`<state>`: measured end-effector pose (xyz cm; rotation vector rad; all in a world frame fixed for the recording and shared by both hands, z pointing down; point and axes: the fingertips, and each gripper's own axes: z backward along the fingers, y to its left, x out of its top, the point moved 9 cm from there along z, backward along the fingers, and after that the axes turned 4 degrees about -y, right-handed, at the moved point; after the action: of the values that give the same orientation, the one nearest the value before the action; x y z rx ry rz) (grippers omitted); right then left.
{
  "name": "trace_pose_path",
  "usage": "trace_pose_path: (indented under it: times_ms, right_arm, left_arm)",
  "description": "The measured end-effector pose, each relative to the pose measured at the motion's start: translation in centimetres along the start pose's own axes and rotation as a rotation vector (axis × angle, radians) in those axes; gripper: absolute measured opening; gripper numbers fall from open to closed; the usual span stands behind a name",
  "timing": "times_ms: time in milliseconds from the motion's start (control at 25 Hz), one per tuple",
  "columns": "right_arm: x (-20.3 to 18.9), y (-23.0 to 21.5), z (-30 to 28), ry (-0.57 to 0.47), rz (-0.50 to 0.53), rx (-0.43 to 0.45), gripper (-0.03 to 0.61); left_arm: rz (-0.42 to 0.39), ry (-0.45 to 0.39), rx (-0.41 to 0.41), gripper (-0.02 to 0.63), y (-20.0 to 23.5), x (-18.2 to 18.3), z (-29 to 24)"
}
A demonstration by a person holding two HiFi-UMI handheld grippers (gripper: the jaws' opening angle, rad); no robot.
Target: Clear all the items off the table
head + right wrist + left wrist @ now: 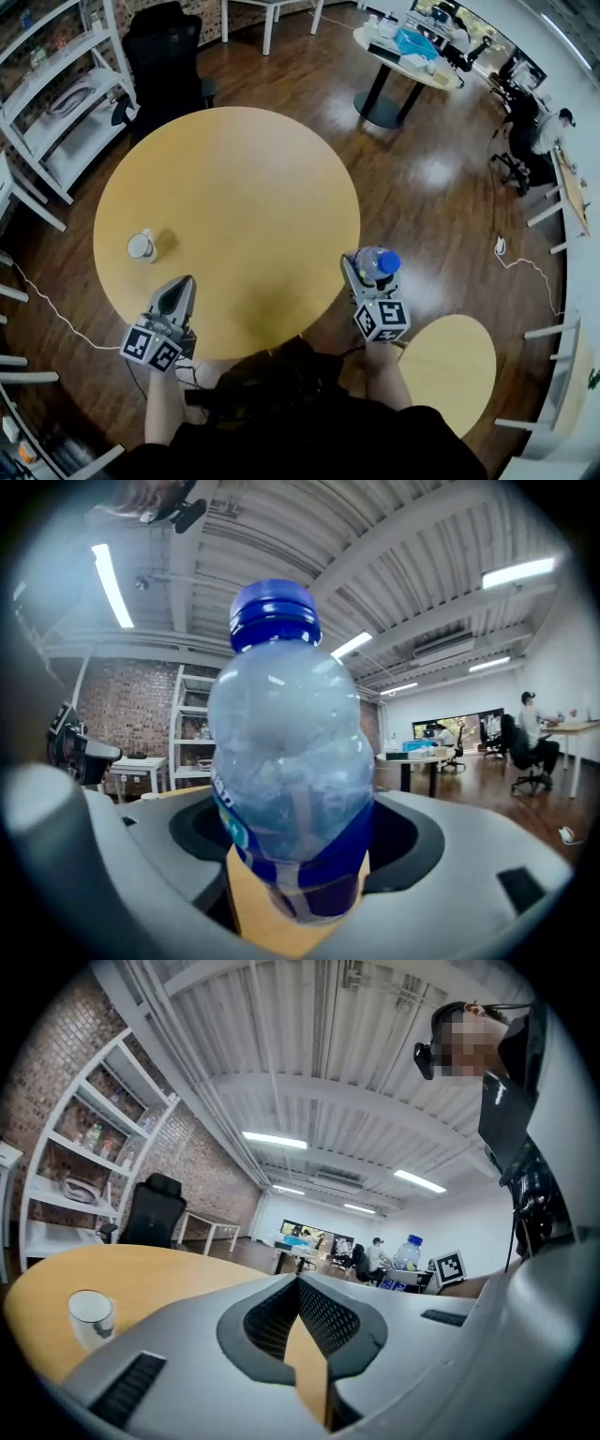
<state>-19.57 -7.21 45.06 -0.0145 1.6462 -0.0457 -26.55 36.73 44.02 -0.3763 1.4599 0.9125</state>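
Note:
A clear plastic water bottle (378,263) with a blue cap stands upright between the fingers of my right gripper (373,274), at the right edge of the round yellow table (234,178). In the right gripper view the bottle (286,752) fills the space between the jaws, which are shut on its blue-labelled lower part. A white cup (142,246) stands on the table's left side. My left gripper (181,284) hovers at the near-left edge, shut and holding nothing; its view shows the cup (91,1314) ahead to the left.
A black office chair (164,52) and white shelving (66,103) stand beyond the table's far left. A small round yellow table (450,361) sits at the lower right. Another round table (403,52) with items and seated people (534,131) are farther off.

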Motion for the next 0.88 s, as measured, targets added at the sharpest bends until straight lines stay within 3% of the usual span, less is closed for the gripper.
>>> trace_pose_path:
  times_ms: [360, 560, 880]
  right_arm:
    - [-0.2, -4.4, 14.9, -0.033, -0.022, -0.41, 0.39]
    - [-0.1, -6.9, 22.3, -0.047, -0.022, -0.565, 0.39]
    - [-0.8, -10.5, 32.0, -0.058, -0.02, -0.745, 0.388]
  left_arm:
    - [0.04, 0.08, -0.382, 0.0, -6.5, -2.6, -9.5]
    - [0.066, 0.117, -0.509, 0.0, -11.9, -4.3, -12.2]
    - [0.111, 0.133, -0.622, 0.0, -18.8, -7.0, -15.5]
